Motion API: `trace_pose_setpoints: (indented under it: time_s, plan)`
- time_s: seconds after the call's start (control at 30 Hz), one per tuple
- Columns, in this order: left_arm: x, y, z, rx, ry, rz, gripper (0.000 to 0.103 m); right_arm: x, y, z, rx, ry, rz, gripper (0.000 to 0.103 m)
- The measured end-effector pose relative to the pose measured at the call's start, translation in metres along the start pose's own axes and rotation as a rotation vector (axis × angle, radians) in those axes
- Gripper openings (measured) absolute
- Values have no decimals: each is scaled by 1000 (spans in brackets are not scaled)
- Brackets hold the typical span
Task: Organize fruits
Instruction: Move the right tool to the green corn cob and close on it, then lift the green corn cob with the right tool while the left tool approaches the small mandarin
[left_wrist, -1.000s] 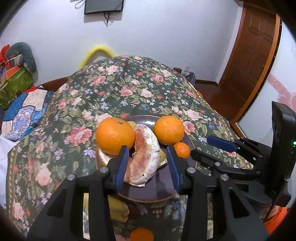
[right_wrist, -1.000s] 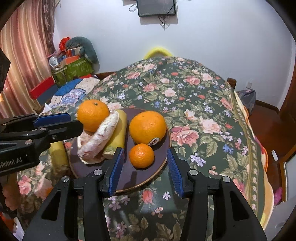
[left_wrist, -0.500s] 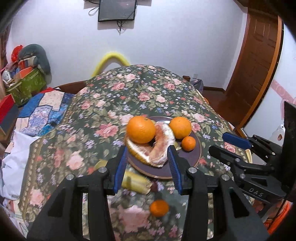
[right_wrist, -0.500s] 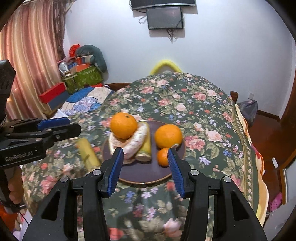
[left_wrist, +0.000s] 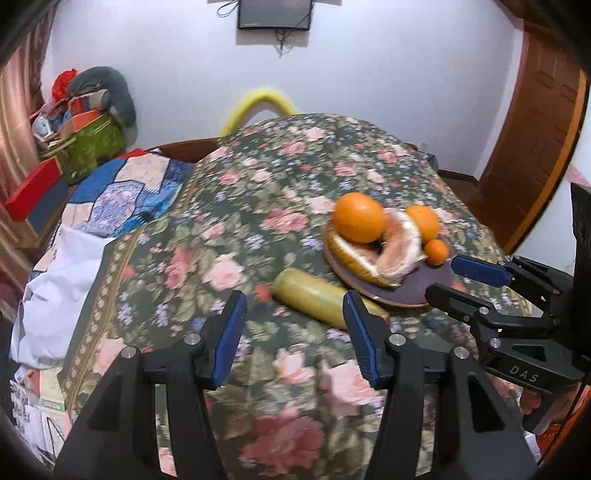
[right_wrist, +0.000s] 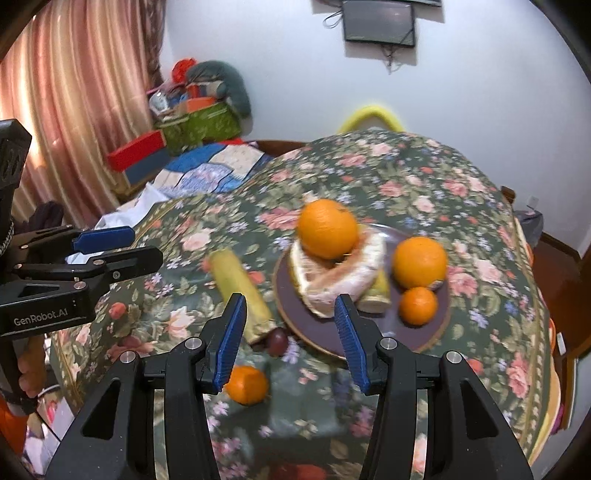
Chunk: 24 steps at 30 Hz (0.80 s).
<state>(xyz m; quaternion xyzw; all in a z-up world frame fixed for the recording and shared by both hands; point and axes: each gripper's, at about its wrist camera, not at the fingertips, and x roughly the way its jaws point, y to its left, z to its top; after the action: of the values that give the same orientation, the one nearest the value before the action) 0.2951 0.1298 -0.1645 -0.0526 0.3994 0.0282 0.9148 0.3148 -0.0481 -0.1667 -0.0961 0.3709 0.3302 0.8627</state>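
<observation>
A dark plate (right_wrist: 436, 325) (left_wrist: 421, 291) on the floral table holds a large orange (right_wrist: 328, 228) (left_wrist: 359, 217) resting on a peeled pomelo piece (right_wrist: 343, 273) (left_wrist: 400, 247), a second orange (right_wrist: 419, 262) (left_wrist: 423, 221), a small tangerine (right_wrist: 417, 305) (left_wrist: 437, 251) and a yellow-green fruit piece (right_wrist: 376, 291). Off the plate lie a long yellow-green fruit (right_wrist: 240, 291) (left_wrist: 314, 301), a dark plum (right_wrist: 277, 341) and a loose tangerine (right_wrist: 246, 384). My left gripper (left_wrist: 295, 332) (right_wrist: 110, 245) and right gripper (right_wrist: 288, 336) (left_wrist: 461, 280) are both open and empty, held above the table's near side.
The round table is covered by a floral cloth (left_wrist: 258, 206). A bed with a patchwork quilt (left_wrist: 118, 199) lies to the left, with boxes and bags (right_wrist: 192, 122) by a pink curtain (right_wrist: 74, 92). A yellow chair back (left_wrist: 258, 103) stands behind the table; a wooden door (left_wrist: 535, 129) is at right.
Both grippers have pulled back and up from the plate. The left one has swung left, so the plate now sits to its right. More of the table's near side shows.
</observation>
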Motion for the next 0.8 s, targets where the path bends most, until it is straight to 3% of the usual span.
trace_pose_setpoints:
  time_s: [0.23, 0.43, 0.8]
  plan:
    - [18, 29, -11, -21, 14, 13, 54, 47, 24, 11, -57, 86, 60, 46]
    - [42, 44, -21, -44, 45, -2, 54, 80, 34, 15, -99, 162, 92, 39]
    - [62, 59, -33, -93, 60, -45, 54, 106, 48, 21, -192, 232, 105, 38]
